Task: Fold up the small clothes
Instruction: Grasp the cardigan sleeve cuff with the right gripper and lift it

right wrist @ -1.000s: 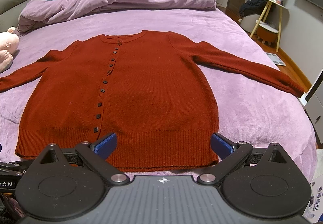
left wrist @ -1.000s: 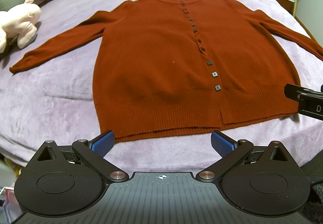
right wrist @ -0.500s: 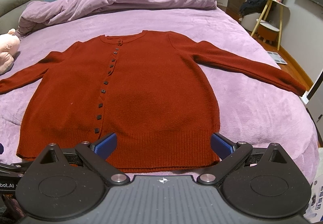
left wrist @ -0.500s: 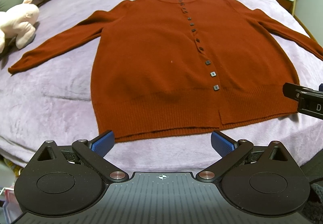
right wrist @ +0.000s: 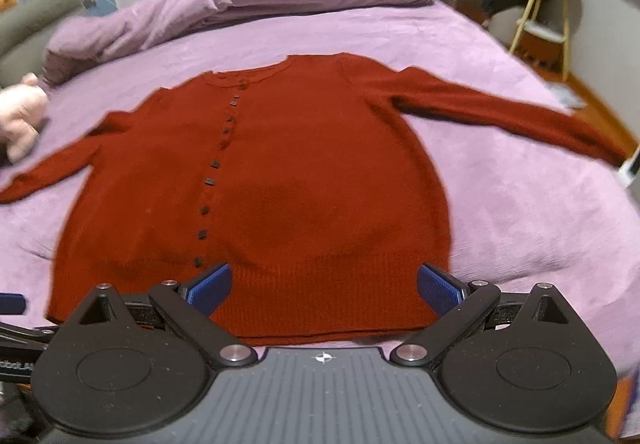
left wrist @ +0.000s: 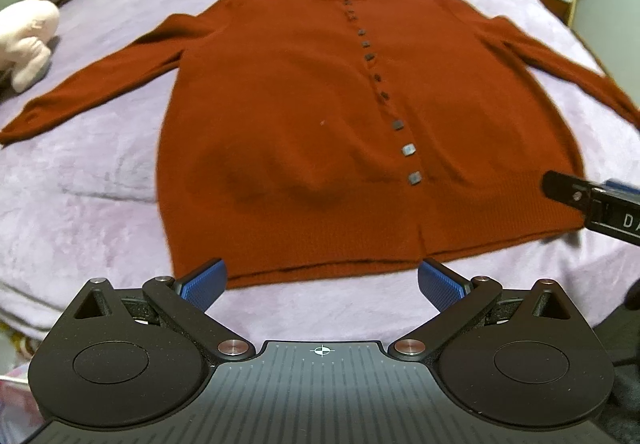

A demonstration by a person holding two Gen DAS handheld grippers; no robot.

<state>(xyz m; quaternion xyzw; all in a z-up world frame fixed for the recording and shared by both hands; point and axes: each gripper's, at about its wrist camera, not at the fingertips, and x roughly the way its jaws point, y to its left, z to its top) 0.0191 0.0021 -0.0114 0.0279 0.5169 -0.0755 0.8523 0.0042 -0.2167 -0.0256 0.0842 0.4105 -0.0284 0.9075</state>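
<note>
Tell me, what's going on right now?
Left gripper open, right gripper open, both empty. Cardigan flat on bed, buttoned, unfolded. Nothing in the way.

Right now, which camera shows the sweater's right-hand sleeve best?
The right wrist view: the sleeve runs unbroken from shoulder to cuff across the bed. In the left wrist view the same sleeve slips out of frame at the edge before its cuff, so only part of it shows.
</note>
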